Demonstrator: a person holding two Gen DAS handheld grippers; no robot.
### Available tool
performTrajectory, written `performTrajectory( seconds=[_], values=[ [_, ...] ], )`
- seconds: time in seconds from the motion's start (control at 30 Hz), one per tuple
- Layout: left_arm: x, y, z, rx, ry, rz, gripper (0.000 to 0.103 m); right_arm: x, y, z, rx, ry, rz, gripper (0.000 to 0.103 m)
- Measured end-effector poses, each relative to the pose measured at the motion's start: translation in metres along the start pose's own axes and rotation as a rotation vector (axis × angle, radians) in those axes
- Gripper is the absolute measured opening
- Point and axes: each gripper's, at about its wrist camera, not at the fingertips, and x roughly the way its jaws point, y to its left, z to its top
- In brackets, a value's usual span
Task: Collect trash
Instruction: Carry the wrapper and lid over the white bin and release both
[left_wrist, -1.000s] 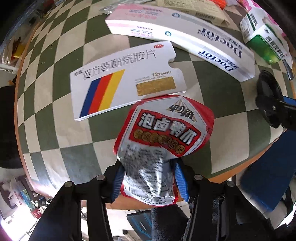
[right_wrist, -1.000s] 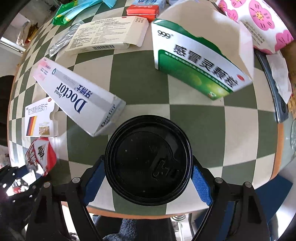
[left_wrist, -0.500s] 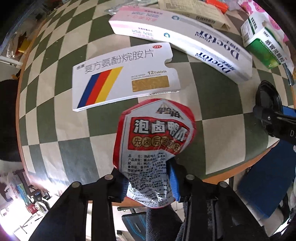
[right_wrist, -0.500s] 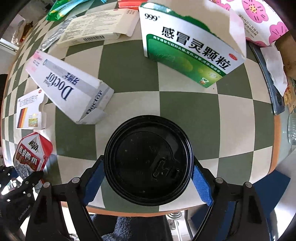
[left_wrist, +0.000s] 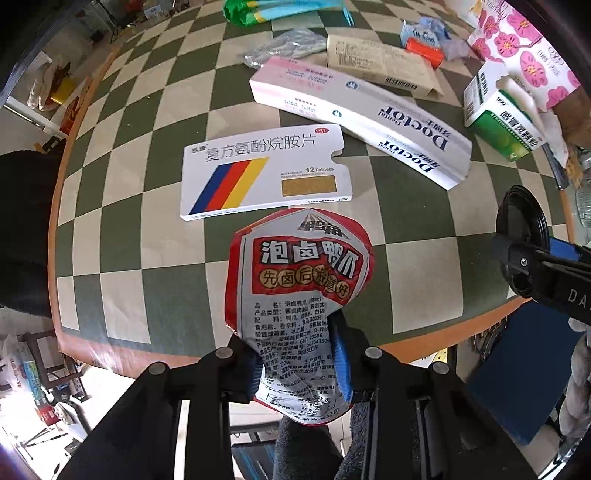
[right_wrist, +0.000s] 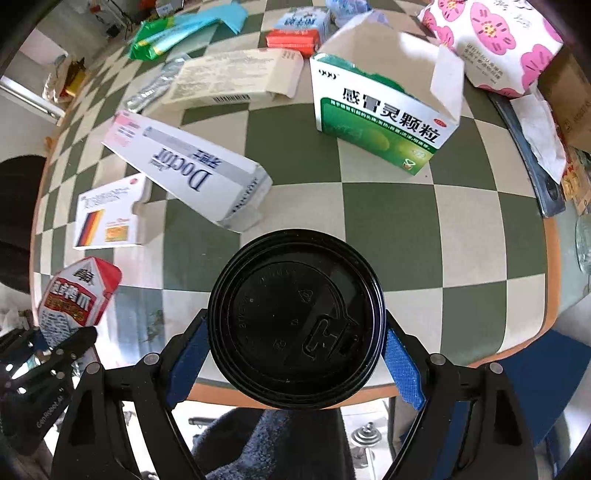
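Note:
My left gripper (left_wrist: 299, 354) is shut on a red and silver snack wrapper (left_wrist: 299, 277), held above the near edge of the checkered table (left_wrist: 122, 206). The wrapper also shows at the left of the right wrist view (right_wrist: 77, 295). My right gripper (right_wrist: 295, 350) is shut on a black plastic cup lid (right_wrist: 295, 317), held flat above the table's near edge. The lid and right gripper show at the right of the left wrist view (left_wrist: 521, 225).
On the table lie a white tablet box with coloured stripes (left_wrist: 266, 170), a long white "Doctor" box (left_wrist: 362, 114), an open green medicine box (right_wrist: 384, 114), a beige carton (right_wrist: 236, 81), a green bag (right_wrist: 177, 29) and a flowered tissue pack (right_wrist: 495, 40).
Both grippers have drawn back and up from the table with their loads. More of the table's far side is in view. The wrapper has lifted off the cloth.

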Motion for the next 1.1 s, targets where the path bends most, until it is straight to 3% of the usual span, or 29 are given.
performTrajectory(
  seconds=[0.27,0.43,0.53,0.67,0.77,0.97,1.1],
  values=[
    [-0.035,0.031,-0.038,-0.026,-0.106,-0.081,0.028,-0.042,0.013,-0.046,0.053,-0.096,0.015,0.088],
    [-0.052,0.052,-0.083,-0.044,-0.154,-0.146,0.028,-0.066,0.04,-0.11,0.102,-0.142,0.029,0.088],
    [-0.043,0.063,-0.113,-0.074,-0.126,-0.183,0.028,-0.066,0.051,-0.152,0.14,-0.144,0.053,0.088],
    [-0.001,0.078,-0.145,-0.134,-0.02,-0.237,0.028,-0.038,0.058,-0.197,0.192,-0.092,0.084,0.088],
    [0.055,0.086,-0.163,-0.204,0.072,-0.272,0.028,0.0,0.058,-0.227,0.213,-0.027,0.094,0.088],
    [0.188,0.091,-0.17,-0.378,0.193,-0.335,0.028,0.107,0.042,-0.268,0.269,0.08,0.121,0.088],
    [0.272,0.084,-0.165,-0.39,0.25,-0.37,0.034,0.192,0.031,-0.273,0.292,0.131,0.158,0.088]
  ],
)
